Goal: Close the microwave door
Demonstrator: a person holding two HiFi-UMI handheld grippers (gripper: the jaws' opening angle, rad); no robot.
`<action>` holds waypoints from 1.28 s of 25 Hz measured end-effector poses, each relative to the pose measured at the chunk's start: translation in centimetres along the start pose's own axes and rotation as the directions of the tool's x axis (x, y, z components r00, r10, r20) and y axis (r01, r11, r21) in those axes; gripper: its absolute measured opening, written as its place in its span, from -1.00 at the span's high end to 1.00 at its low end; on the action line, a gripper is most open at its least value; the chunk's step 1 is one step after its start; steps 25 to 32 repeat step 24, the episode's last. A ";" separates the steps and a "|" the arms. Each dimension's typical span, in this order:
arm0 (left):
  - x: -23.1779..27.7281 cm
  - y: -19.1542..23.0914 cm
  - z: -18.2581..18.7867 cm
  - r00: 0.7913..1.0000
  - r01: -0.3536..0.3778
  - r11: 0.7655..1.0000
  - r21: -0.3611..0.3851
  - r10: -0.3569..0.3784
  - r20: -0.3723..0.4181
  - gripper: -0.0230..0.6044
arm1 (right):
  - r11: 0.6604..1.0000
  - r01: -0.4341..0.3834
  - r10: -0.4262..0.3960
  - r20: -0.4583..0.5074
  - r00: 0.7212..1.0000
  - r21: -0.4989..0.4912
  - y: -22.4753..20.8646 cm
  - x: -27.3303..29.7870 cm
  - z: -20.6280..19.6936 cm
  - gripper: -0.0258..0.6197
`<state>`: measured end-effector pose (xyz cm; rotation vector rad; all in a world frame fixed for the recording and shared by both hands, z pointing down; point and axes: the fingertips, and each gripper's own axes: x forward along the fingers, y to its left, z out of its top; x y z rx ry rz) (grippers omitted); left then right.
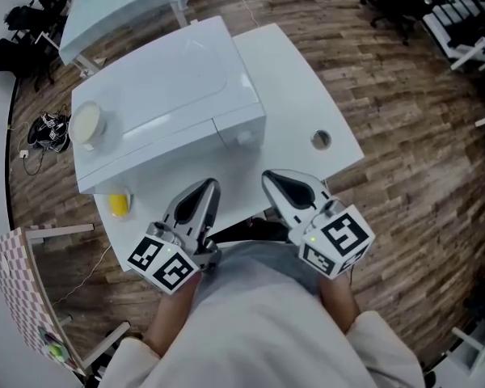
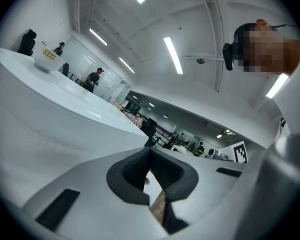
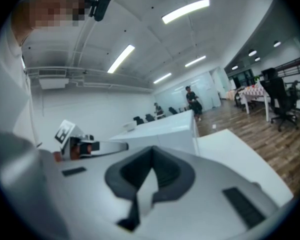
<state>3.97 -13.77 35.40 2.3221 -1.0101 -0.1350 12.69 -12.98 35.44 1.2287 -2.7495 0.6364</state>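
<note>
While both claws hang near the person's body in the head view, left gripper and right gripper, the microwave stands on the table just ahead, its door state unclear; a blind shove might slide it or topple the bowl on top; left gripper view: jaws clenched, empty, microwave up-left; right gripper view: jaws pressed together, empty, microwave ahead

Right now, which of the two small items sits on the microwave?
The cream bowl, on the microwave top; the yellow item lies lower, on the table.
</note>
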 end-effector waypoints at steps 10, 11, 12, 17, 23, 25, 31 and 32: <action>0.1 0.3 -0.3 1.000 0.008 1.000 -0.007 -0.008 -0.020 0.87 | 0.997 -0.076 0.076 -0.034 0.997 -0.026 -0.1 -0.6 1.0 0.85; 0.1 0.4 -0.3 1.000 0.009 1.000 -0.009 -0.009 -0.022 0.87 | 0.997 -0.079 0.079 -0.039 0.996 -0.021 -0.1 -0.7 0.9 0.85; 0.1 0.5 -0.4 1.000 0.010 1.000 -0.013 -0.010 -0.024 0.87 | 0.996 -0.084 0.083 -0.045 0.996 -0.013 -0.2 -0.7 0.8 0.85; -0.2 0.9 -0.6 0.999 0.015 0.999 -0.034 -0.016 -0.029 0.87 | 0.995 -0.099 0.099 -0.073 0.992 0.002 -0.1 -0.8 0.5 0.85; -0.7 1.7 -0.6 1.000 0.010 0.998 -0.054 -0.011 -0.025 0.87 | 0.994 -0.110 0.110 -0.087 0.990 0.001 0.5 0.1 0.4 0.85; -0.7 1.9 -0.5 1.000 0.008 0.998 -0.058 -0.010 -0.024 0.87 | 0.994 -0.113 0.113 -0.090 0.990 -0.001 0.6 0.3 0.4 0.85; -0.7 1.9 -0.5 1.000 0.008 0.998 -0.058 -0.010 -0.024 0.87 | 0.994 -0.113 0.113 -0.090 0.990 -0.001 0.6 0.3 0.4 0.85; -0.7 1.9 -0.5 1.000 0.008 0.998 -0.058 -0.010 -0.024 0.87 | 0.994 -0.113 0.113 -0.090 0.990 -0.001 0.6 0.3 0.4 0.85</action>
